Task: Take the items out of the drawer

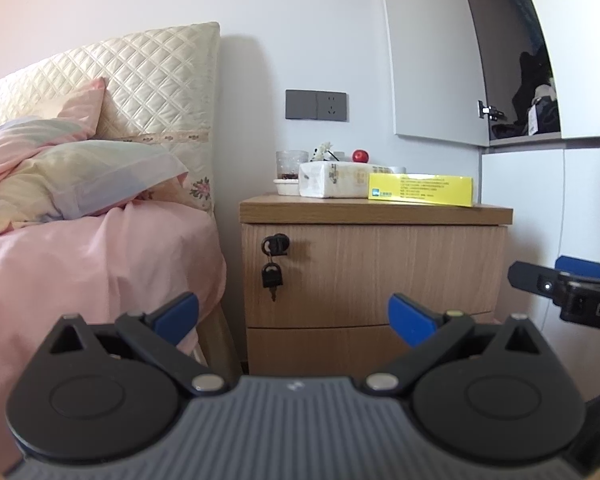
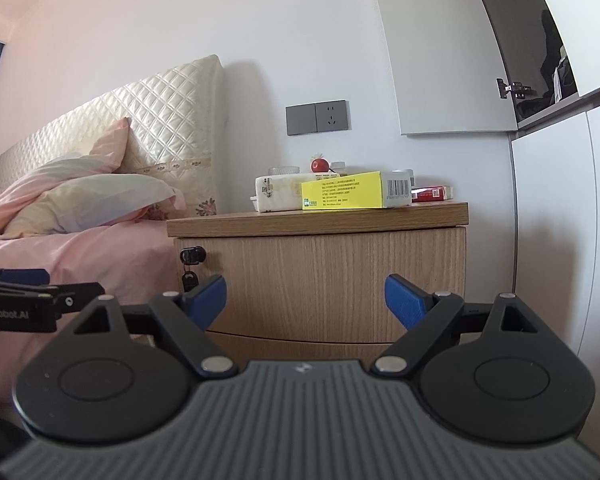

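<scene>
Grippers level, side by side: left gripper (image 1: pixel 293 316) and right gripper (image 2: pixel 305 300) both spread wide, empty, likely readied for the pull. Ahead of both, top drawer (image 1: pixel 374 274) closed, padlock (image 1: pixel 272 276) hanging front-left; items unseen.

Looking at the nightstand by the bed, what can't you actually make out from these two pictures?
- Drawer contents: both drawers of the nightstand are shut in both views, their fronts hiding what is inside.
- Print on the yellow box: too small to read in either view.
- Red pack: seen only in the right wrist view, partly behind the yellow box.
- Lower drawer: cut off by the left gripper and the right gripper.
</scene>
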